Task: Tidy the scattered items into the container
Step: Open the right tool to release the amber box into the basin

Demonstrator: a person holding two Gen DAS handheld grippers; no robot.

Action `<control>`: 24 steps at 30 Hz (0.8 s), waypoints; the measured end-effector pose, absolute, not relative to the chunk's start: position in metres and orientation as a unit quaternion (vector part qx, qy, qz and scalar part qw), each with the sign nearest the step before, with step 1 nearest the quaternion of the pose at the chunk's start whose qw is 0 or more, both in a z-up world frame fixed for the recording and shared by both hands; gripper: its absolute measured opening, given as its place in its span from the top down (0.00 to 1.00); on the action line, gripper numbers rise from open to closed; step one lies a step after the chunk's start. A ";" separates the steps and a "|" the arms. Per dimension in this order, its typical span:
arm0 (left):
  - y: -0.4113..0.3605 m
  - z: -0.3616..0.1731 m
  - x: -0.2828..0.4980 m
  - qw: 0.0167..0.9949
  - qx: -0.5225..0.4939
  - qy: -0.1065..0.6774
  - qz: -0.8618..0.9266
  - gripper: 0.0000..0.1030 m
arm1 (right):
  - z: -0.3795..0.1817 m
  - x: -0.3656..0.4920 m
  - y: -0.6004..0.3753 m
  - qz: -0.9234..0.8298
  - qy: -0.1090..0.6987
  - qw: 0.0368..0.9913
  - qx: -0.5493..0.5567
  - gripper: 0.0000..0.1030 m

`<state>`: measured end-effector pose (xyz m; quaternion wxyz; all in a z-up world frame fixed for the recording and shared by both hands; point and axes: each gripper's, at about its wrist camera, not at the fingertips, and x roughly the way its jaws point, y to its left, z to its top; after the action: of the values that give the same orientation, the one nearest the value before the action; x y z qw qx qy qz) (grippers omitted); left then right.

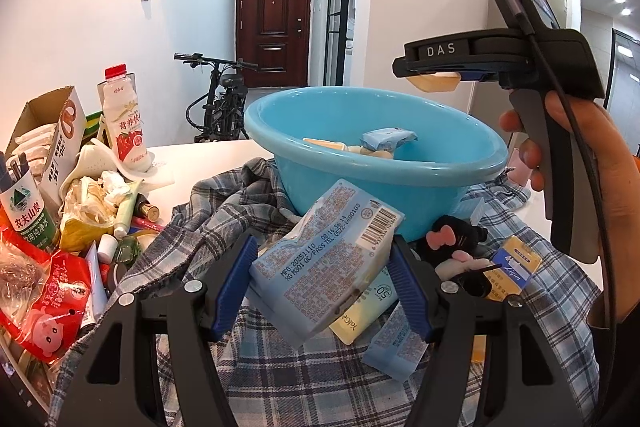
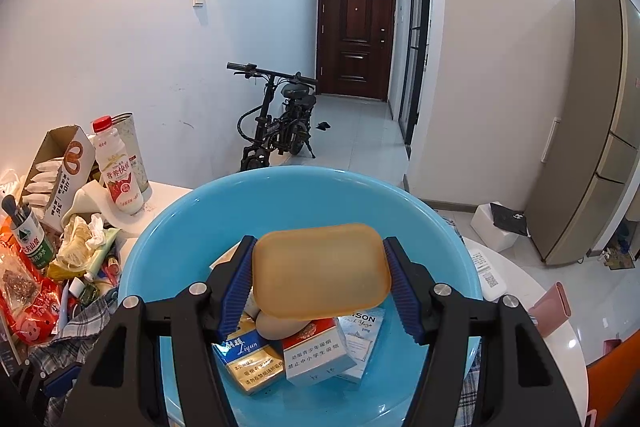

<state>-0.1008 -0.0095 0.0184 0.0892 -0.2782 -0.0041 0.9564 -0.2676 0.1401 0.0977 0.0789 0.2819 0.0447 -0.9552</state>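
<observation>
My left gripper is shut on a light blue printed packet, held tilted just in front of the blue basin. Over the basin, my right gripper is shut on an orange-tan rounded case. The left wrist view shows that right gripper from the side, in a person's hand, with the case above the basin's far rim. Inside the basin lie cigarette packs and a white packet. A black plush toy, a yellow pack and more packets lie on a plaid shirt.
Clutter crowds the table's left side: a red-capped drink bottle, an open cardboard box, a green-labelled water bottle and a red snack bag. A bicycle stands on the floor beyond the table.
</observation>
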 end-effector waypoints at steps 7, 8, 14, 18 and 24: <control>-0.011 0.018 -0.102 0.103 -0.285 -0.018 0.953 0.37 | 0.099 -0.267 0.137 -0.955 0.047 0.076 0.283 0.37; -0.012 0.018 -0.103 0.103 -0.286 -0.020 0.953 0.37 | 0.099 -0.268 0.138 -0.955 0.047 0.077 0.284 0.37; -0.014 0.017 -0.104 0.091 -0.285 -0.019 0.954 0.37 | 0.100 -0.268 0.140 -0.952 0.042 0.084 0.291 0.00; -0.015 0.017 -0.104 0.084 -0.281 -0.017 0.956 0.37 | 0.104 -0.267 0.146 -0.951 0.036 0.089 0.293 0.00; -0.014 0.017 -0.103 0.085 -0.279 -0.012 0.956 0.37 | 0.116 -0.261 0.153 -0.955 0.029 0.083 0.282 0.00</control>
<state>-0.1033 -0.0139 0.0170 0.0854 -0.2790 -0.0120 0.9564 -0.2612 0.1531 0.1160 0.0830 0.2824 0.0294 -0.9552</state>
